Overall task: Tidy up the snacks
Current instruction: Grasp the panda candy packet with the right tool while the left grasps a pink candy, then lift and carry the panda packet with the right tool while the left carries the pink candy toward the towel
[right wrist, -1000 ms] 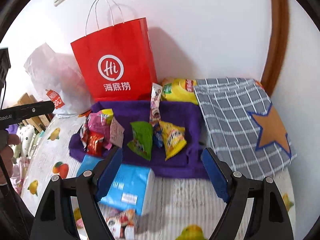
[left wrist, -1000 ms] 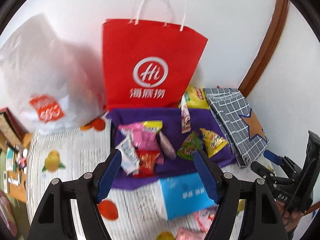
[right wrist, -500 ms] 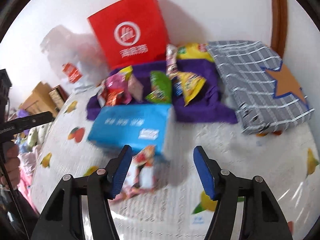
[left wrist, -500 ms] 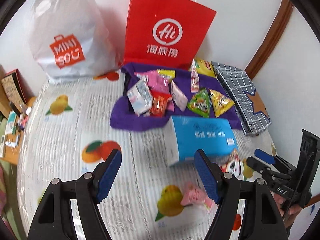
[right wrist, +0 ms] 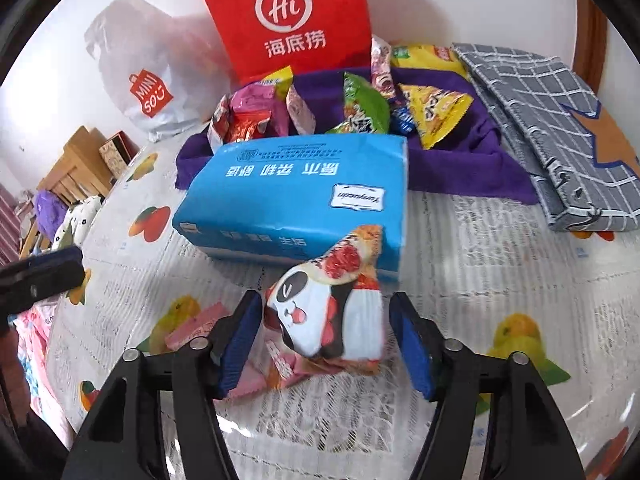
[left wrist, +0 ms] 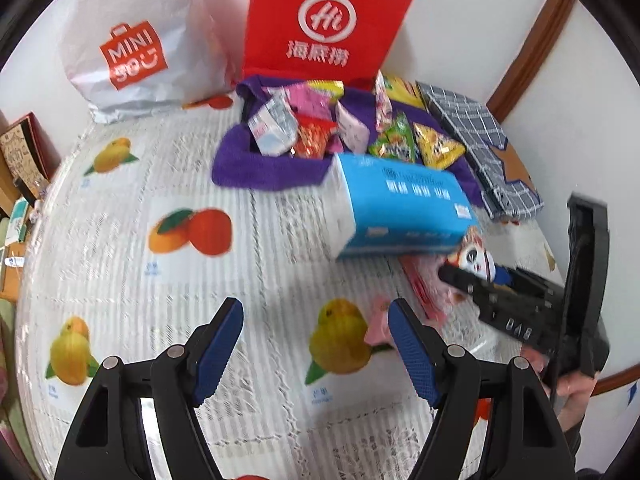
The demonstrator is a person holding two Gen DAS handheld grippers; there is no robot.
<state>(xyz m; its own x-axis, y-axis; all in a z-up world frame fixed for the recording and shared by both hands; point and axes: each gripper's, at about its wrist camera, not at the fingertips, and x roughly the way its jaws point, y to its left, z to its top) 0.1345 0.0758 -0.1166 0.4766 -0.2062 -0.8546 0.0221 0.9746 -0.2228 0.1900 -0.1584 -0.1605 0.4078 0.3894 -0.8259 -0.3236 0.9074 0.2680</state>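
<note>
A panda-printed snack packet [right wrist: 332, 312] lies on the fruit-print tablecloth [right wrist: 500, 248], just in front of a blue tissue pack [right wrist: 296, 196]. My right gripper [right wrist: 326, 304] straddles this packet and its jaws are closing. The left pad is at the packet's edge, and a small gap remains at the right pad. Pink wafer packets [right wrist: 200, 326] lie under and left of it. My left gripper [left wrist: 315, 308] hangs open over bare cloth with nothing between its fingers. A pink packet [left wrist: 378, 322] lies beside its right finger. A purple fabric tray [right wrist: 460, 168] behind holds several snack packets.
A red paper bag [right wrist: 288, 12] and a white Miniso bag [left wrist: 128, 48] stand against the wall. A grey checked fabric box [right wrist: 560, 120], folded flat, lies right of the tray. Wooden furniture [right wrist: 76, 168] is beyond the table's left edge. A hand holds the right gripper [left wrist: 500, 292].
Both grippers have sunk toward the table and drawn back from the tray. The right gripper's jaws have narrowed and now straddle the panda packet. The left gripper's opening is unchanged.
</note>
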